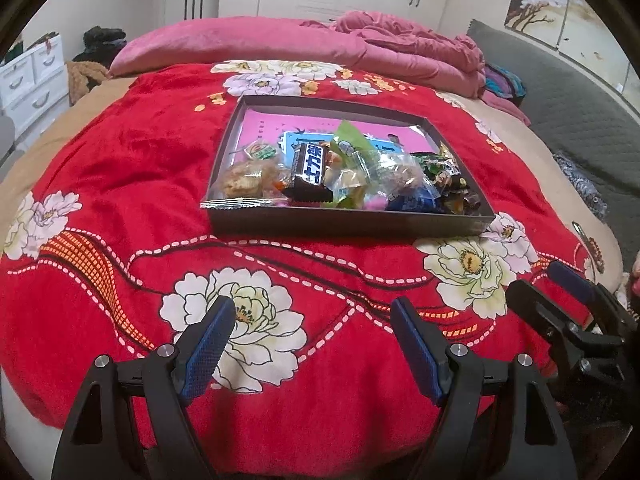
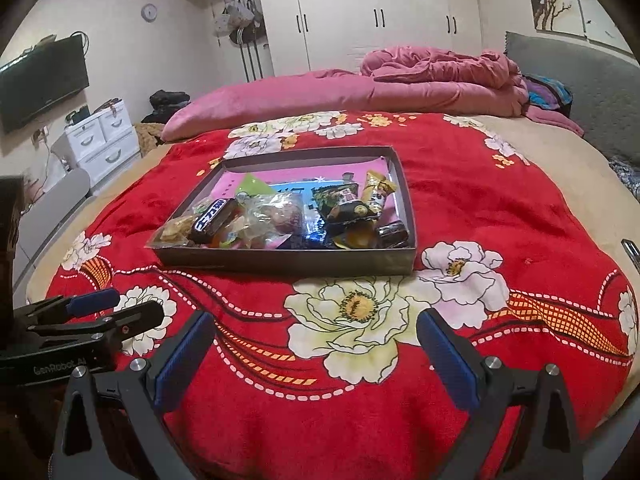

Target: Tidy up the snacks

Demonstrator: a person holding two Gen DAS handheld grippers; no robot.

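Note:
A shallow dark box point(image 1: 348, 227) point(image 2: 280, 261) lies on the red flowered blanket. It holds several wrapped snacks piled at its near side: a black bar with white letters point(image 1: 311, 166) point(image 2: 210, 216), a clear biscuit pack point(image 1: 244, 182), green and yellow packets point(image 2: 378, 188). My left gripper point(image 1: 312, 320) is open and empty, low over the blanket in front of the box. My right gripper point(image 2: 316, 336) is open and empty, beside the left one, which shows at the left edge point(image 2: 116, 304).
The red blanket point(image 1: 120, 168) covers a round bed. A pink pillow point(image 2: 280, 96) and a bunched pink quilt point(image 2: 448, 72) lie behind the box. A grey headboard point(image 2: 592, 92) stands at right. White drawers point(image 2: 100, 136) and a wall TV point(image 2: 40, 80) are at left.

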